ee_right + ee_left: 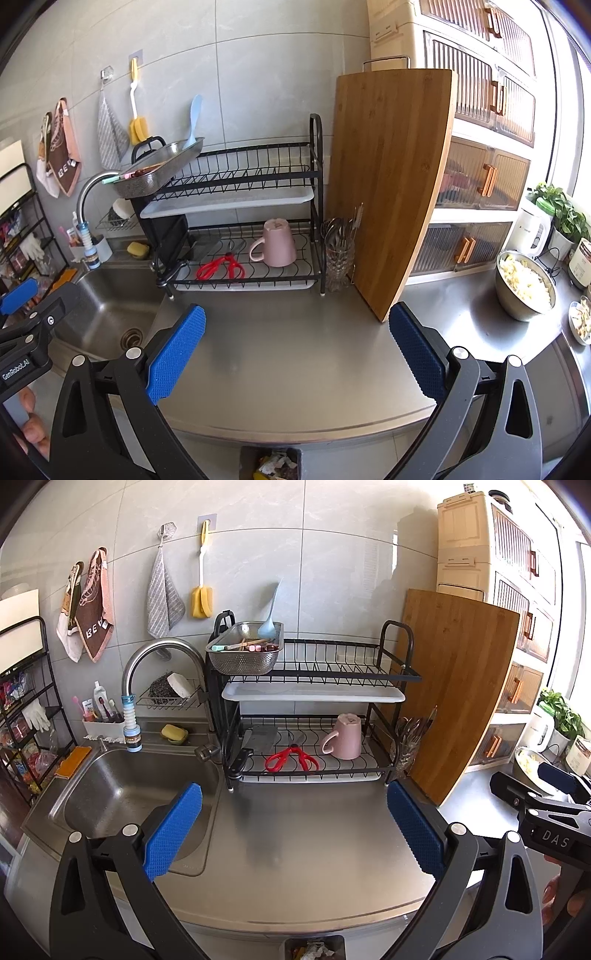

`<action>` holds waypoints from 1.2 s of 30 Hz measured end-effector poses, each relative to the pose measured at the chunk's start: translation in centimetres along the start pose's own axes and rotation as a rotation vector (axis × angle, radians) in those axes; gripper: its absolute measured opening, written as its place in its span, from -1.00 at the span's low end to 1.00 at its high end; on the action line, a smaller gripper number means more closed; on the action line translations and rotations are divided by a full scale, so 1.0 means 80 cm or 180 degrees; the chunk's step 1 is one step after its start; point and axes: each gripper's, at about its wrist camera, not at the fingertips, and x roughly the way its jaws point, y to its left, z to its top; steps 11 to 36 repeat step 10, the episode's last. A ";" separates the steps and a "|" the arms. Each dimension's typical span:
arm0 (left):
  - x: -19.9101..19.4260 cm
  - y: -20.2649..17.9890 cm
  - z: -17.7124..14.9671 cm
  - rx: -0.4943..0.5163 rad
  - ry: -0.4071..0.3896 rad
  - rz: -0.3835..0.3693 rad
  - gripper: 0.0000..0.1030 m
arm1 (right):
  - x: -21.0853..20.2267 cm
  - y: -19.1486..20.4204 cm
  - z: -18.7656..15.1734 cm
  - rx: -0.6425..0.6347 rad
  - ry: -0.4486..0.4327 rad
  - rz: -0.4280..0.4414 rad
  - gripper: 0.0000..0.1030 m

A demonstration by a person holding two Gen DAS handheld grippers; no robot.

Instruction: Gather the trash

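Left gripper (294, 827) spread over bare steel worktop (314, 834), right gripper (296, 349) likewise spread, trash bin (271, 463) with crumpled waste below worktop front edge, "DAS" and "GenRobot.AI" lettering on opposite tools, bowl of chopped vegetables (526, 291) fully shown in right view only.

Black tool (294, 823), blue ribbed pads (173, 829)

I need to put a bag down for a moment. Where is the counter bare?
The steel counter is bare between the sink, the dish rack and the cutting board; both grippers hang open above it. Right of the board another strip runs to the metal bowl, where it is crowded.
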 end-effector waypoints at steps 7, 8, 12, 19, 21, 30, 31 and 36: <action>0.008 0.004 -0.003 -0.0074 0.0117 -0.0090 0.85 | 0.000 -0.001 0.001 0.0010 -0.0007 -0.0004 0.94; 0.008 0.002 -0.003 -0.0063 0.0116 -0.0080 0.85 | 0.000 -0.001 0.001 0.0007 -0.0008 -0.0005 0.94; 0.007 0.000 -0.003 -0.0044 0.0115 -0.0080 0.85 | 0.000 -0.001 0.001 0.0011 -0.0011 -0.0007 0.94; 0.007 0.000 -0.003 -0.0044 0.0115 -0.0080 0.85 | 0.000 -0.001 0.001 0.0011 -0.0011 -0.0007 0.94; 0.007 0.000 -0.003 -0.0044 0.0115 -0.0080 0.85 | 0.000 -0.001 0.001 0.0011 -0.0011 -0.0007 0.94; 0.007 0.000 -0.003 -0.0044 0.0115 -0.0080 0.85 | 0.000 -0.001 0.001 0.0011 -0.0011 -0.0007 0.94; 0.007 0.000 -0.003 -0.0044 0.0115 -0.0080 0.85 | 0.000 -0.001 0.001 0.0011 -0.0011 -0.0007 0.94; 0.007 0.000 -0.003 -0.0044 0.0115 -0.0080 0.85 | 0.000 -0.001 0.001 0.0011 -0.0011 -0.0007 0.94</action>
